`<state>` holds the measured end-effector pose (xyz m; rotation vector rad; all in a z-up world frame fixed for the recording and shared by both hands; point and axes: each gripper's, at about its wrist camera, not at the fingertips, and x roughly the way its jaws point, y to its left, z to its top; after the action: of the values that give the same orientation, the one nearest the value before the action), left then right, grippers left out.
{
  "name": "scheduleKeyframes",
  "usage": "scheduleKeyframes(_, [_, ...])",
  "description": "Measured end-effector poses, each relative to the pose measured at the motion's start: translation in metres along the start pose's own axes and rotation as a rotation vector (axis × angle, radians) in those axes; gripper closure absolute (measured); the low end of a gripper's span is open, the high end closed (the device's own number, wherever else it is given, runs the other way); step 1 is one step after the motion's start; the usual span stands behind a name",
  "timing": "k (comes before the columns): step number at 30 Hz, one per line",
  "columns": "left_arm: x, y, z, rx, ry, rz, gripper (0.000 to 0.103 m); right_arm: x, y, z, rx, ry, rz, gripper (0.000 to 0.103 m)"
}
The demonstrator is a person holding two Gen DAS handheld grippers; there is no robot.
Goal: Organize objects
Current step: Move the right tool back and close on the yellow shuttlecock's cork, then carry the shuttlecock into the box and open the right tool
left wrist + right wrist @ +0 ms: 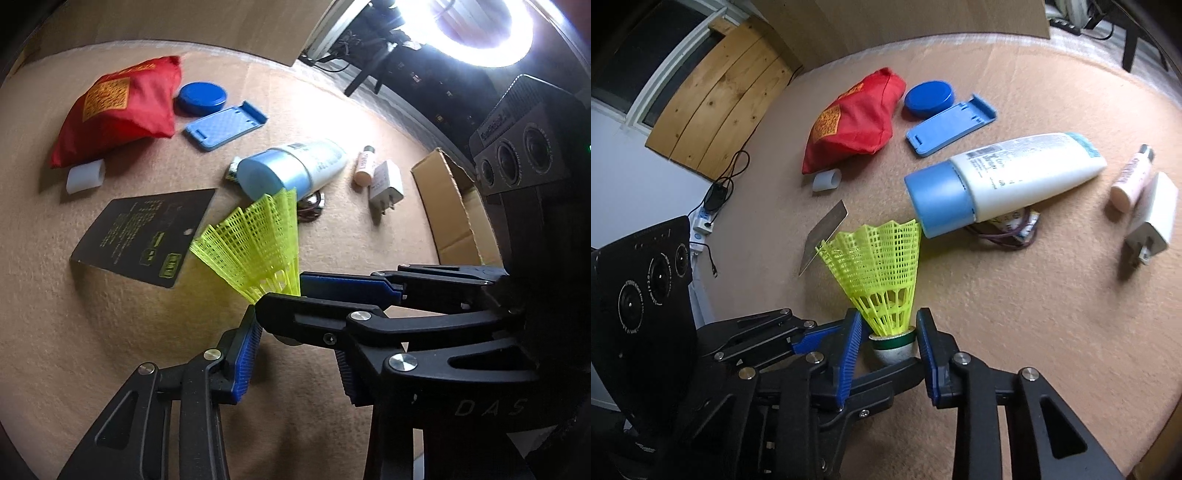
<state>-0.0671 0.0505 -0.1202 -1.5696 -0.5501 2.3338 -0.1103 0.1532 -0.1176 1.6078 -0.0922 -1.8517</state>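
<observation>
The beige carpeted surface (1052, 314) has stuff scattered across it. Right hand-held gripper (888, 341) sits low and level over it, blue pads clenched on the white cork base of the neon yellow plastic shuttlecock (877, 273), skirt pointing up. Left hand-held gripper (295, 350) comes in crosswise right beside it, jaws spread wide and released, its pads either side of the right one's finger.

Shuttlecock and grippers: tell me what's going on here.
The right gripper has its jaws closed on the cork base of a yellow shuttlecock, holding it above the tan table. The left gripper is open beside it, holding nothing. A lotion tube, red pouch and charger lie unsorted; a cardboard box sits nearby.
</observation>
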Motion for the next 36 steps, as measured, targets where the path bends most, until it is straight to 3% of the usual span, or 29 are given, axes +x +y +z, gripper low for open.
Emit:
scheduleKeyframes(18, [0.010, -0.101, 0.015, 0.204, 0.001, -0.070, 0.064, -0.084, -0.040, -0.037, 0.082, -0.181, -0.109, 0.079])
scheduleKeyframes(36, [0.070, -0.248, 0.055, 0.393, 0.015, -0.176, 0.065, -0.191, -0.145, -0.065, 0.255, -0.369, -0.233, 0.079])
